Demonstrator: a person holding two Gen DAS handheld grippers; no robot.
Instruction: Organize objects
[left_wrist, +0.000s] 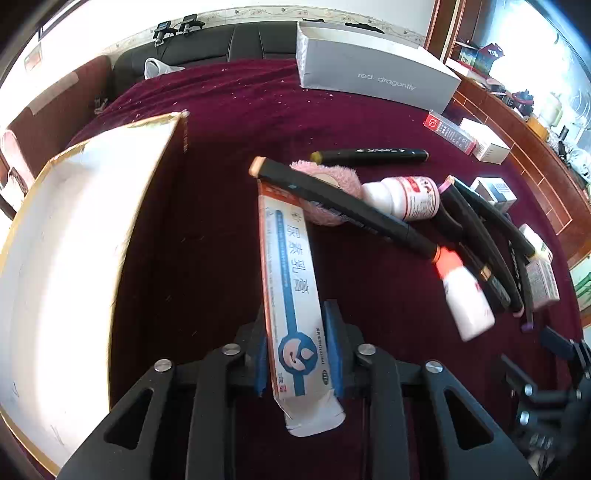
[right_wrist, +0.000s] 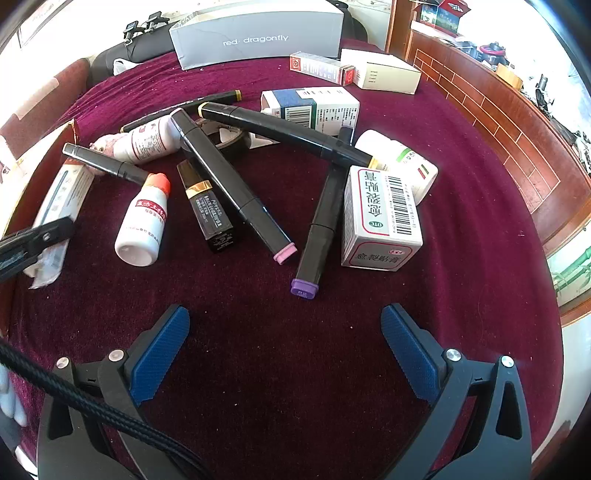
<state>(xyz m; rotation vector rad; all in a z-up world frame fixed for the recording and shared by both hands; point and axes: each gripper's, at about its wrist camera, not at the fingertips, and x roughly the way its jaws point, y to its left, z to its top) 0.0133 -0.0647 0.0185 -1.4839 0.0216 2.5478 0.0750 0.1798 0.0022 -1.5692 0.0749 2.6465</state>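
Both wrist views steeply downward, close, sharing marker pile (right_wrist: 236, 177)

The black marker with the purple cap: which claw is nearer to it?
Right. The open right claw sits just short of the purple-capped black marker; the left claw is away at the side, gripping the long white ointment tube.

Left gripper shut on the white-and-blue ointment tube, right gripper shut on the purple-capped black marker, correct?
Half right. The left gripper is shut on the white-and-blue ointment tube, but the right wrist view shows the right gripper open and empty; the purple-capped black marker lies on the maroon cloth ahead of its fingers.
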